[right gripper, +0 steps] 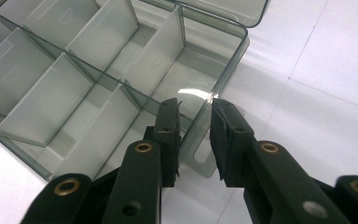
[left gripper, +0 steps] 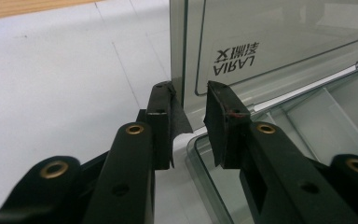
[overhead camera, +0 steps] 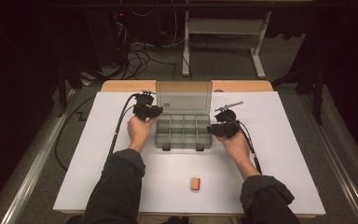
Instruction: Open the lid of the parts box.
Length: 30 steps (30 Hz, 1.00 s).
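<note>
We find the organiser box (overhead camera: 183, 130) mid-table, lid (overhead camera: 183, 97) upright, compartments empty; left gripper (left gripper: 189, 100) and right gripper (right gripper: 195, 108) straddle its walls, jaws slightly apart, clamping nothing; eraser-like block (overhead camera: 195, 183) unplaced.

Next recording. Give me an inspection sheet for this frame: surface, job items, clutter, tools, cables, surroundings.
Surface: white table top, wooden edge at the far side.
Job items: clear compartment box, lid standing open, compartments look empty.
Clutter: small orange block near the front edge.
Tools: left tool open, jaws astride the box's left rear corner; right tool open, jaws astride the box's right wall.
Cables: one cable trails from each tool; more on the floor.
Surroundings: dark room, white table frame behind.
</note>
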Available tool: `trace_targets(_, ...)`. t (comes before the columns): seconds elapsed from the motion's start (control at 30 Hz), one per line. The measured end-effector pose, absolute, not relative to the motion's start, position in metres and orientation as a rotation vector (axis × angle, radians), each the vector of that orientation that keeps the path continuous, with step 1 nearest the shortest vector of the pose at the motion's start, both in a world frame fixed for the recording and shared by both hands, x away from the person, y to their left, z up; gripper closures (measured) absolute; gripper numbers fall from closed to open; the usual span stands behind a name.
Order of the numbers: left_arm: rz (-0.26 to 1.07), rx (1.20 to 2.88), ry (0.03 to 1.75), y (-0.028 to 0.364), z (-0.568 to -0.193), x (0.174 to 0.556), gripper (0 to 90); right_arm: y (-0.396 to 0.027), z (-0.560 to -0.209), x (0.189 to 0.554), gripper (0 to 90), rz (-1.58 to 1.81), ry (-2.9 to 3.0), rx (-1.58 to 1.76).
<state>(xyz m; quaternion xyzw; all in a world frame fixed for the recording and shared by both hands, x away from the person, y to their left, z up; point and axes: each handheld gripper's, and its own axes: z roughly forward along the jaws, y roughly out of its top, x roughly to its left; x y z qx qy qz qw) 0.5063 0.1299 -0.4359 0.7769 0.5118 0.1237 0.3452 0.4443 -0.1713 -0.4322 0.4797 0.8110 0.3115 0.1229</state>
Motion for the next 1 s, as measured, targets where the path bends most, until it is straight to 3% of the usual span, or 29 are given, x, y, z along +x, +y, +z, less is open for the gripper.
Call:
trace_targets(0.43, 0.297, 2.01, 1.347, 0.1309, -0.4377, 0.5076, 70.8, -0.1709, -0.4319, 0.4437, 73.1, 0.905, 2.365, 1.419)
trace_targets(1.0, 0.375, 2.048, 1.327, 0.1267, -0.4365, 0.5049, 67.1, -0.1694, -0.4317, 0.4421, 73.3, 0.888, 2.361, 1.404)
